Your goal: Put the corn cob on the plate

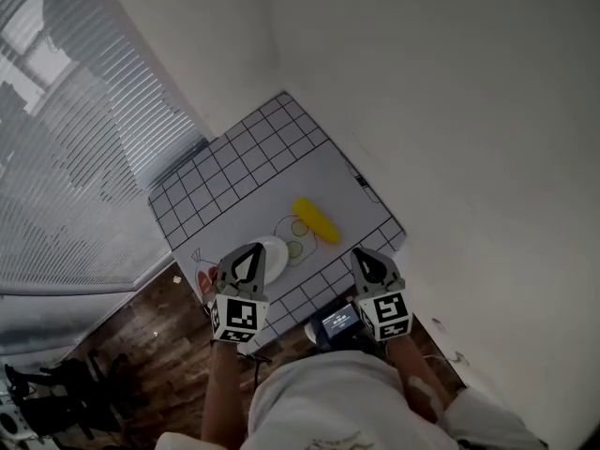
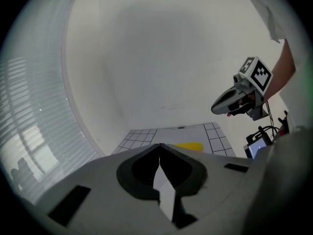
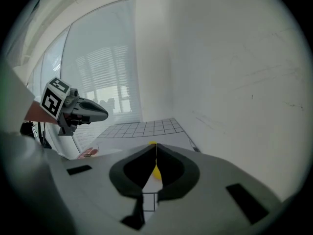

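Note:
A yellow corn cob (image 1: pixel 316 220) lies on the grey mat with a checked border (image 1: pixel 262 172), right of the mat's middle. A white plate (image 1: pixel 275 251) sits on the mat's near side, partly behind my left gripper (image 1: pixel 246 255). That gripper hangs shut and empty over the plate's left part. My right gripper (image 1: pixel 367 257) is shut and empty too, near the mat's front right corner, a short way from the cob. In the left gripper view the cob (image 2: pixel 188 145) peeks over the shut jaws. In the right gripper view the cob (image 3: pixel 155 172) shows through the jaw gap.
White walls close in behind and to the right of the mat. Window blinds (image 1: pixel 66 129) fill the left. A red-printed card (image 1: pixel 206 277) lies at the mat's near left. A small device with a lit screen (image 1: pixel 337 323) sits below the right gripper, above wood flooring (image 1: pixel 150 336).

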Motion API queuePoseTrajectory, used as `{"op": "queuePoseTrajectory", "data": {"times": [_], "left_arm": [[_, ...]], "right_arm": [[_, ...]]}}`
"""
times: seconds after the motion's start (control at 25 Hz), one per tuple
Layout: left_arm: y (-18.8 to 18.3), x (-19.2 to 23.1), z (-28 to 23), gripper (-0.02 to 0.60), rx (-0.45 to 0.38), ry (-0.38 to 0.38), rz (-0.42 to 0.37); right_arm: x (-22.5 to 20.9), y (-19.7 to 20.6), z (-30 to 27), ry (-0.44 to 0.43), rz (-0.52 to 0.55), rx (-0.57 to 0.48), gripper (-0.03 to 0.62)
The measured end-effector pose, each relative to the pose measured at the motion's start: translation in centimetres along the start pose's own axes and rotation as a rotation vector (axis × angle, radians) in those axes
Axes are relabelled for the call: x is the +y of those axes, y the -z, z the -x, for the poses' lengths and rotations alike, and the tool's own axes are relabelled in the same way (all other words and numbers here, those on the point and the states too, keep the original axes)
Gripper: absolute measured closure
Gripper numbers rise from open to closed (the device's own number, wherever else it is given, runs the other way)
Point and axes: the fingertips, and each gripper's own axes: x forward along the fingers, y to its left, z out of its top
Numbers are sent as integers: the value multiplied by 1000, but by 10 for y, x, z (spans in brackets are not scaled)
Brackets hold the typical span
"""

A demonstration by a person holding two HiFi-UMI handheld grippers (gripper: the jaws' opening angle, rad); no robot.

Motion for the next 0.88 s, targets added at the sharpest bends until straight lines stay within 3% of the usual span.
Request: {"op": "queuePoseTrajectory", "data": {"times": [0.72, 0.88], "left_arm": [[15, -14, -82, 569, 83, 219, -133], [22, -19, -97, 499, 108, 270, -184]], "right_arm": [[-13, 33, -71, -51, 21, 118, 585], [-12, 42, -81, -66, 23, 154, 562]]}}
